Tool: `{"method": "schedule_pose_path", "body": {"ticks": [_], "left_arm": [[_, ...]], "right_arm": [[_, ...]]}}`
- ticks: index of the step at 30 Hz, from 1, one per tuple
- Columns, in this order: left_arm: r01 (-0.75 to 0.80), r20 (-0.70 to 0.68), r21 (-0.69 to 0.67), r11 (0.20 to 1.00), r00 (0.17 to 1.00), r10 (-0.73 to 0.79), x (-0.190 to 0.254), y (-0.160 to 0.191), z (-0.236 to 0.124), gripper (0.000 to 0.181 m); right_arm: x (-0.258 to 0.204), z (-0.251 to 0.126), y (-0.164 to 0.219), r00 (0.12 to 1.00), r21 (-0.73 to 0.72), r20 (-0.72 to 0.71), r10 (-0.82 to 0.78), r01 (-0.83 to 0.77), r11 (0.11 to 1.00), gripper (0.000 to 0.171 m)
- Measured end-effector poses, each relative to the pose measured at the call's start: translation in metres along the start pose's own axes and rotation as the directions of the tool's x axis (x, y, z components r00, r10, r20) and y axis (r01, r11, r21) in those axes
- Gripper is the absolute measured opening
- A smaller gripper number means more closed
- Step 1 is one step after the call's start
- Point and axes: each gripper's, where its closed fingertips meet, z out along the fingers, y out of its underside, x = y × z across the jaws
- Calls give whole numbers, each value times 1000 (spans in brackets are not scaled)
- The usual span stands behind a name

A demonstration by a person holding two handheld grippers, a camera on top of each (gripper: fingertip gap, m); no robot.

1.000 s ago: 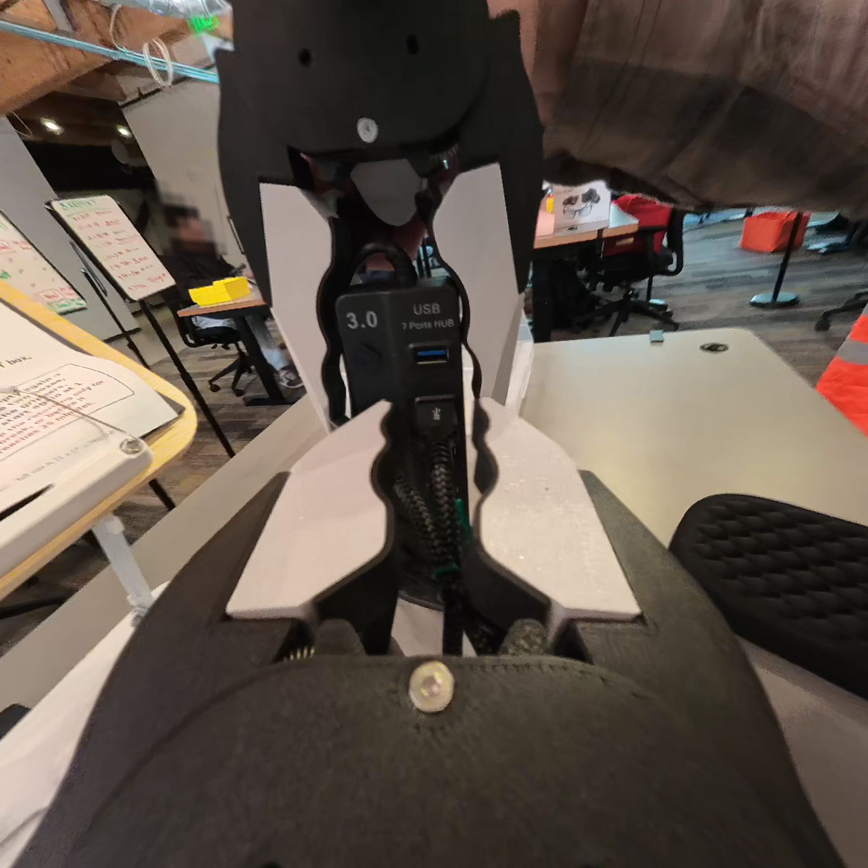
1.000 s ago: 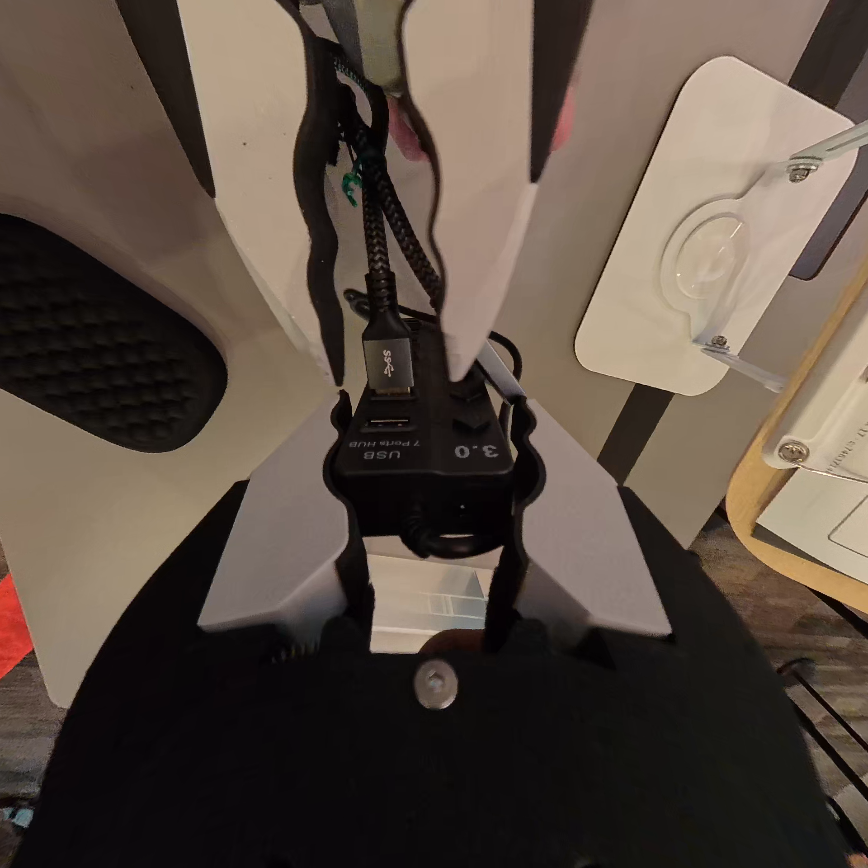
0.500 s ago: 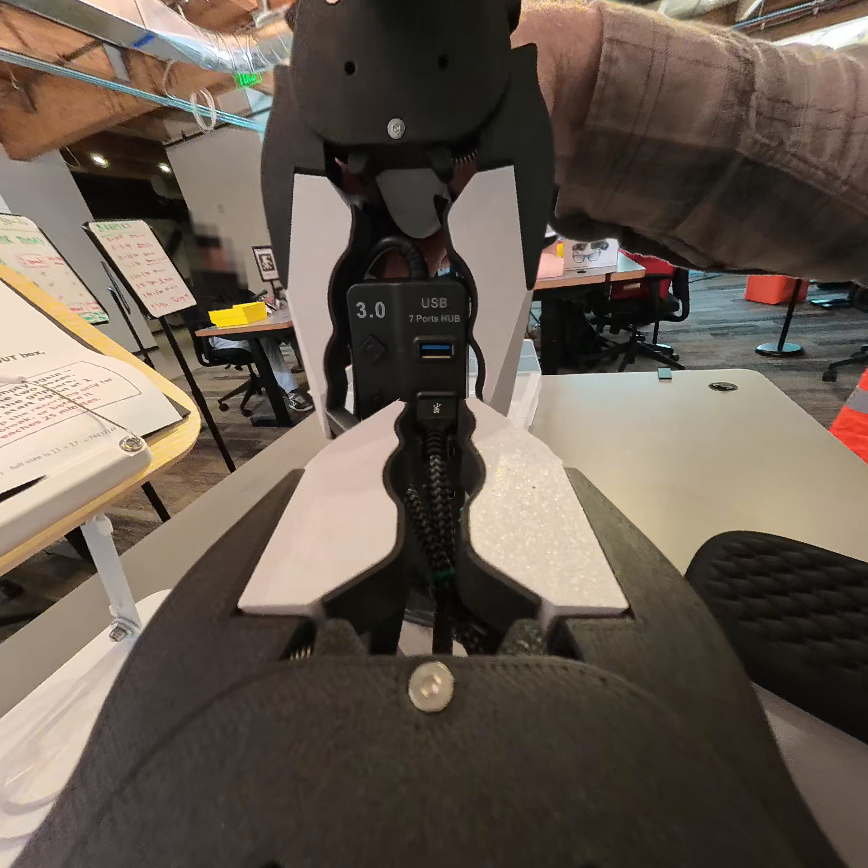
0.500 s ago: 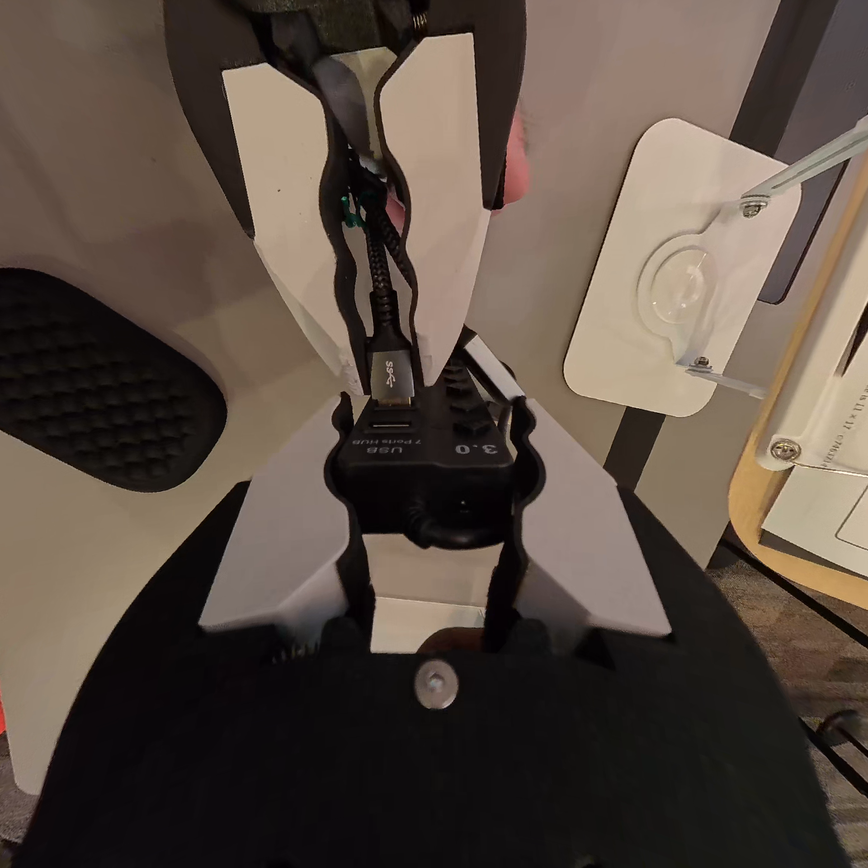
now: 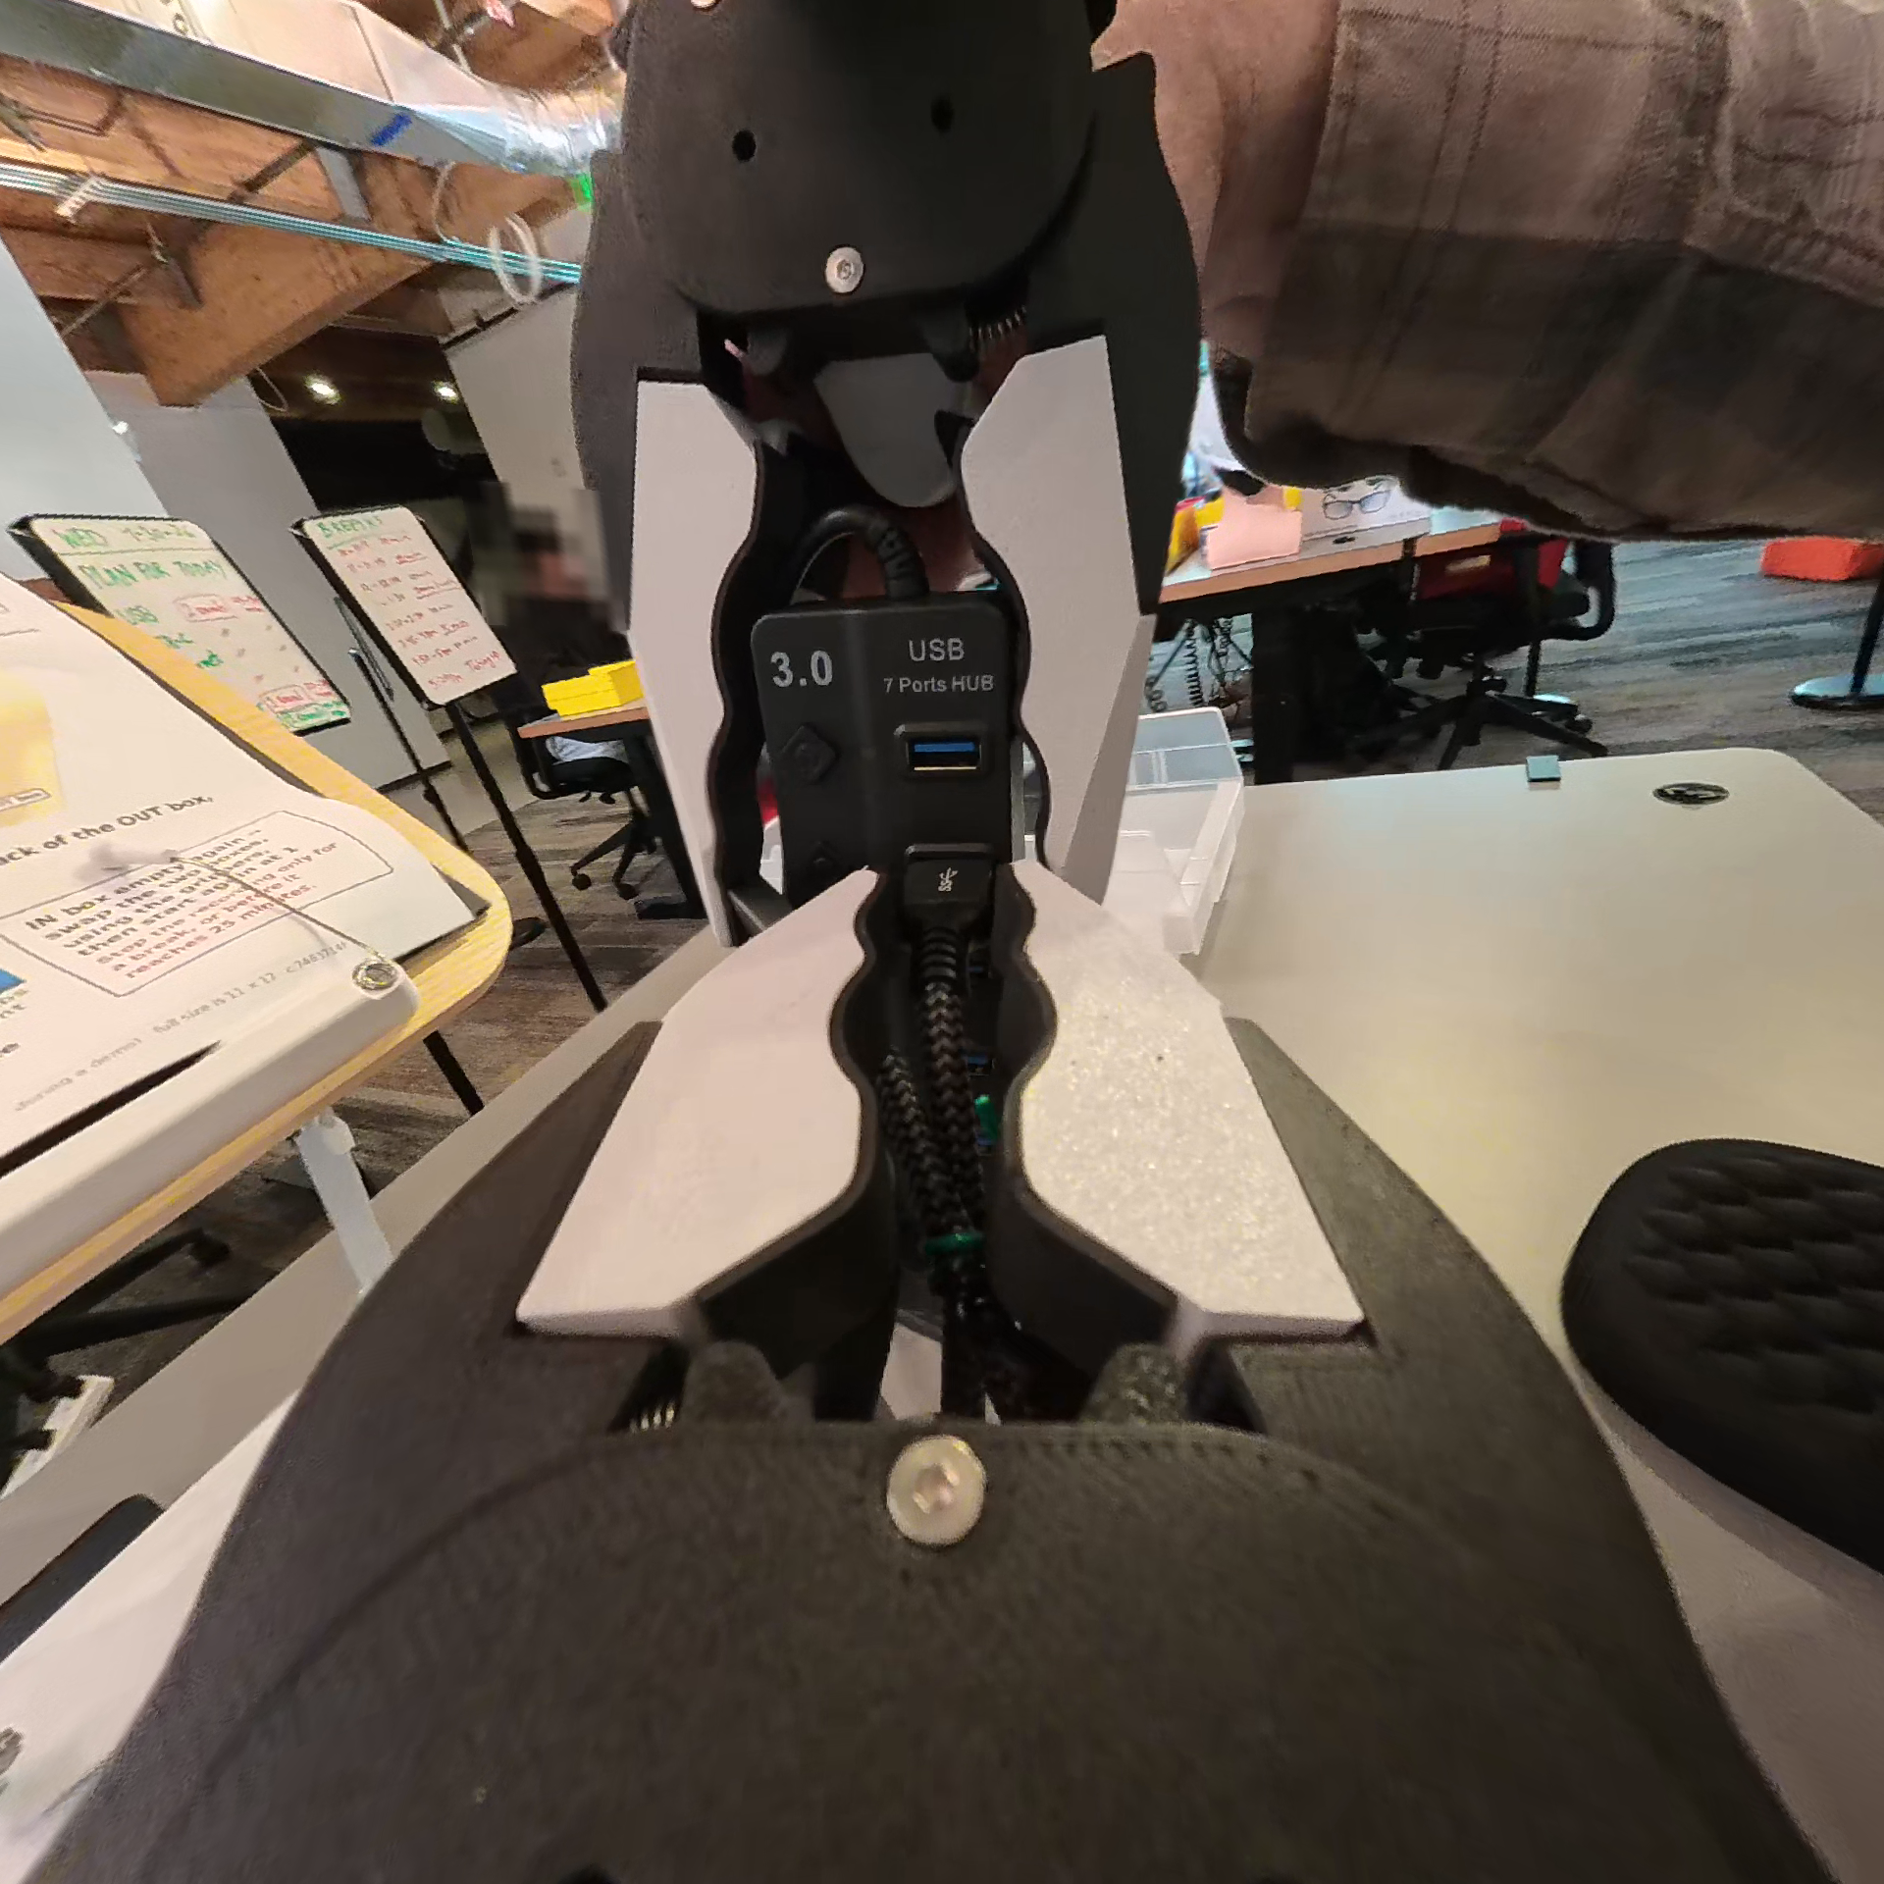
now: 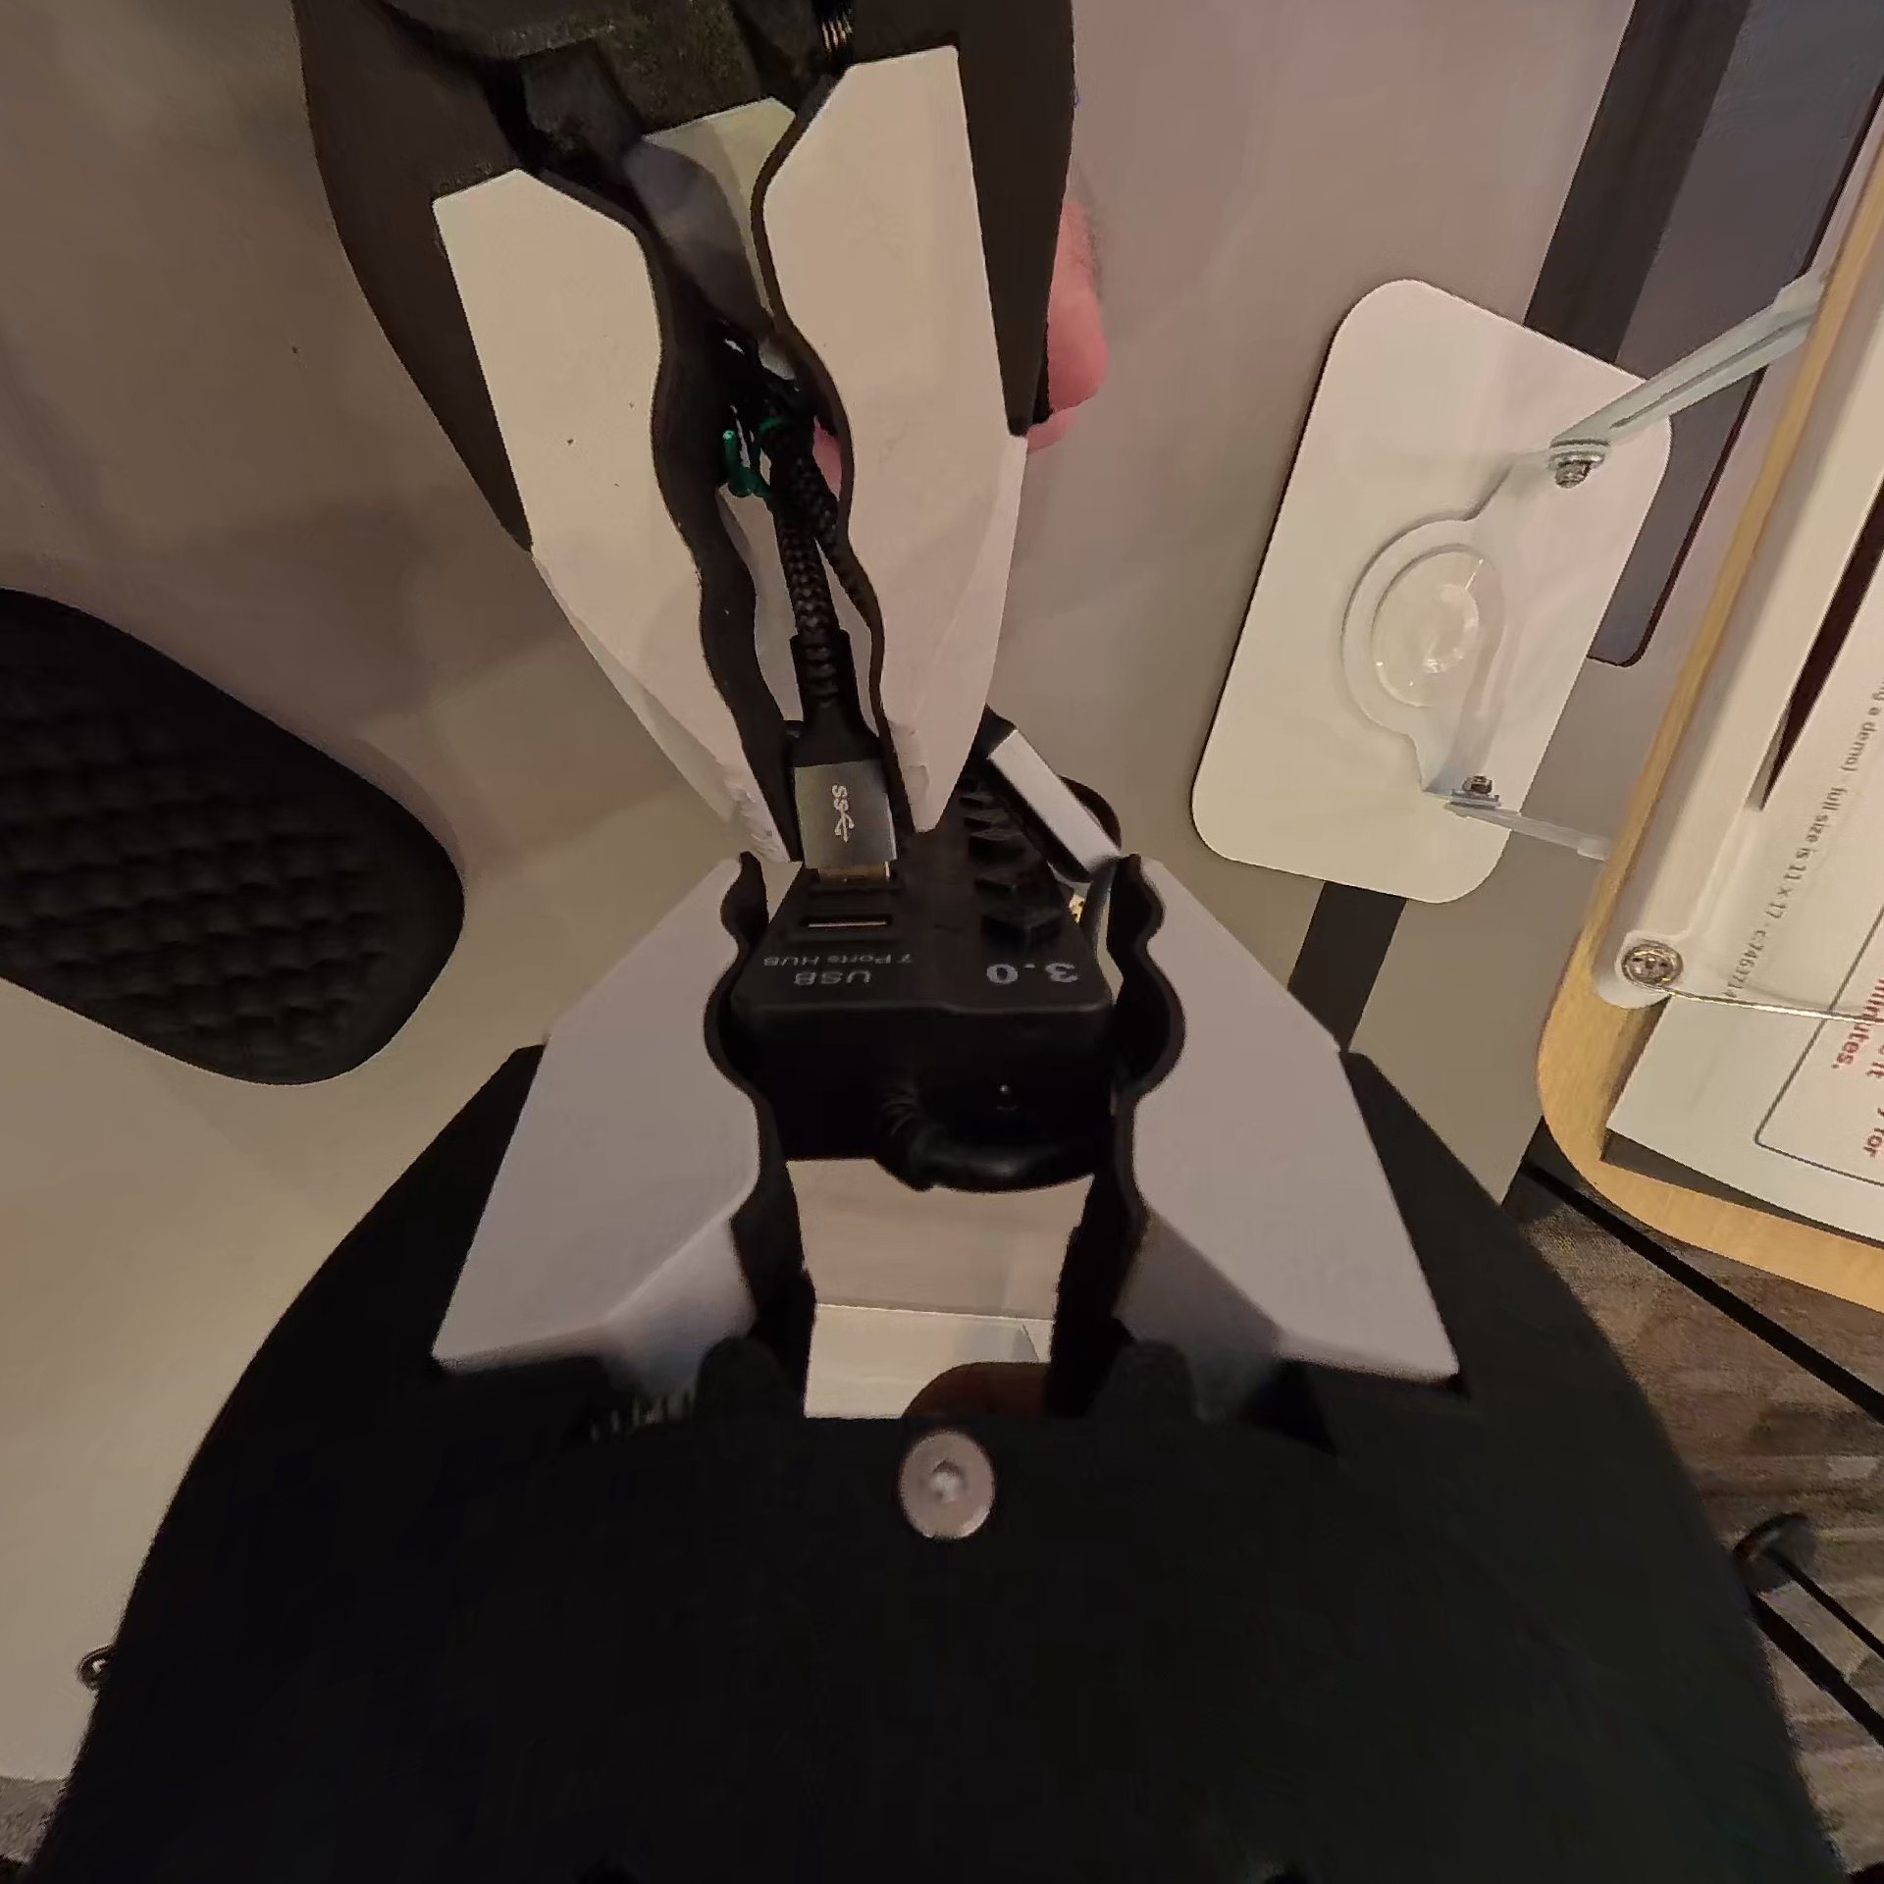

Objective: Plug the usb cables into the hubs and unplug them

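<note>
- Your left gripper has its jaws pinched on the black braided USB cable, just behind its grey metal plug.
- Your right gripper clamps the black rectangular plastic USB hub by its sides, above the white table.
- The plug sits at the hub's second port; the blue end port is free.

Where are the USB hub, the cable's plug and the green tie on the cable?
USB hub [image 6: 923, 1004], right wrist view: its black near end.
Cable plug [image 6: 844, 824], right wrist view: its grey metal shell.
Green tie [image 5: 953, 1242], left wrist view: loop around the braided cable.
</note>
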Motion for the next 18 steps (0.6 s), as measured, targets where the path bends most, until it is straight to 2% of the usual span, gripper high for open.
{"method": "schedule_pose_path", "body": {"ticks": [11,18], "left_arm": [[-28,-155,-10,1000,988,26,8,-6,-14,17],[-12,-31,-84,996,999,9,-4,-4,-9,17]], "right_arm": [[-10,0,-10,998,32,52,-32,30,999,66],[2,-1,-8,1000,22,10,-10,10,1000,66]]}}
